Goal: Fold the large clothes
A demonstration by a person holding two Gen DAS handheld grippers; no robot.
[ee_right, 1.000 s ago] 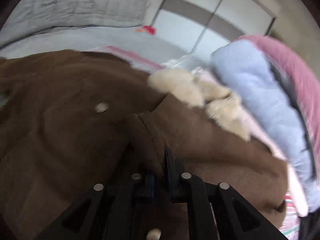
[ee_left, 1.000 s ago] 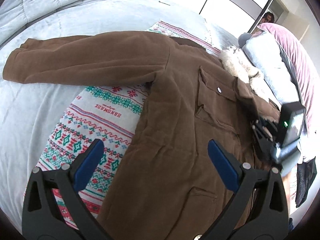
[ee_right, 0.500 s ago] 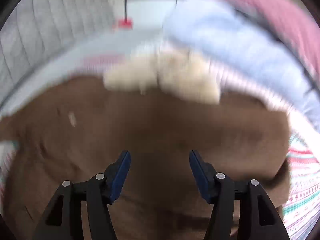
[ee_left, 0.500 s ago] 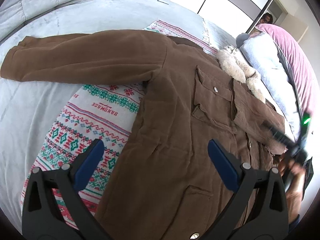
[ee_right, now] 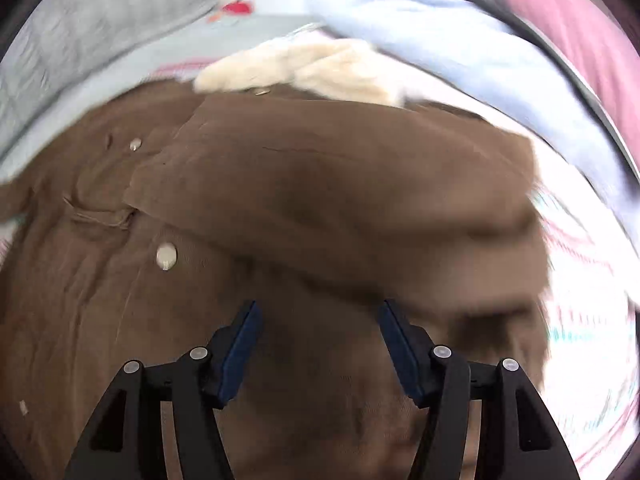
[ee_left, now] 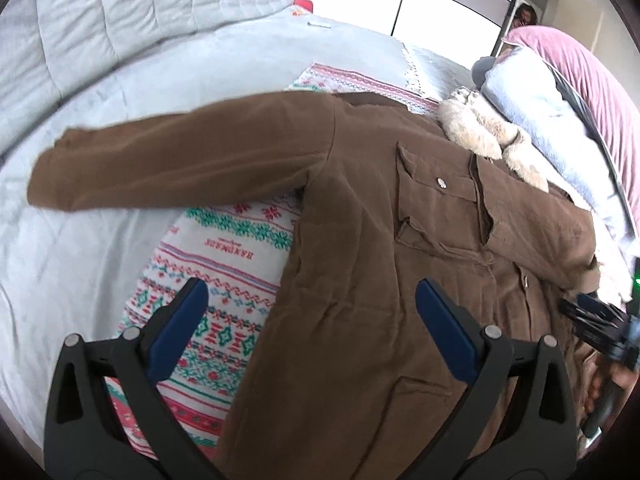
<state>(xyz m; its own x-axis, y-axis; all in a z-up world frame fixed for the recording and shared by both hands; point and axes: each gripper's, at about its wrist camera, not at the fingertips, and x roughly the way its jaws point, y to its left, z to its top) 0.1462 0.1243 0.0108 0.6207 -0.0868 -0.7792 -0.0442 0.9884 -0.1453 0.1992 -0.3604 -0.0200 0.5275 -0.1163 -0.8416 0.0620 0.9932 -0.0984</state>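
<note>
- Since a second ago the right gripper [ee_right: 320,344] has let go of the brown coat [ee_left: 360,240] and pulled back; its jaws now stand apart, nothing between them.
- Right sleeve [ee_right: 340,184] lies folded across the chest, likely the reason for the release.
- Left gripper [ee_left: 308,320] hovers with jaws wide apart and empty above the coat's side edge.
- Coat lies face up on a patterned blanket [ee_left: 224,248] over the grey bed [ee_left: 80,260]; its left sleeve [ee_left: 180,160] stretches toward nine o'clock, unfolded.
- At two o'clock a fur collar [ee_left: 484,132] presses against piled blue and pink bedding [ee_left: 540,112], crowding that side.
</note>
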